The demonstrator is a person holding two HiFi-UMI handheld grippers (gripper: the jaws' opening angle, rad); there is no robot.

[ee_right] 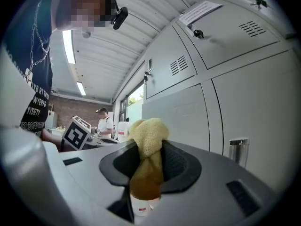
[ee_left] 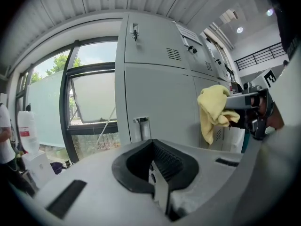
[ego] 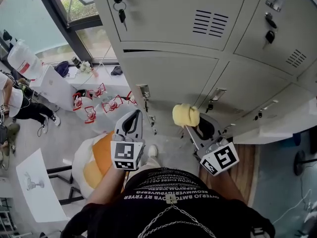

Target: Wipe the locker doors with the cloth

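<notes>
**Fig. Both grippers before the locker bank; hazards judged from this pose.**

(a) Nearest the person, the left gripper (ego: 132, 119) (ee_left: 155, 171) has its jaws pressed together with nothing between them. It is idle to the left of the cloth and short of the locker bank (ego: 168, 76).

(b) The right gripper (ego: 192, 129) (ee_right: 146, 175) is clenched on the yellow cloth (ego: 185, 115) (ee_right: 148, 135). The cloth is pinched by a narrow fold, so a bunched wad stands proud of the jaw tips.

(c) The wad is just in front of a lower door of the locker bank (ee_right: 176, 114). Seen from the left gripper view, the cloth (ee_left: 211, 109) hangs beside the door face, and contact cannot be confirmed.

(d) On the locker bank, a metal latch pull (ego: 144, 92) (ee_left: 141, 125) projects to the left of the cloth. Keys (ego: 121, 13) hang from a lock higher up.

**Hazards.**
- The grip takes only a fold, so drag along the door may pull the cloth free.
- A bunched wad wipes only a narrow strip and may leave streaks.
- A stroke across a latch pull, or one near the keys, may snag the fabric.
- Pressing too hard may bring the hard jaw tips onto the paint.
</notes>
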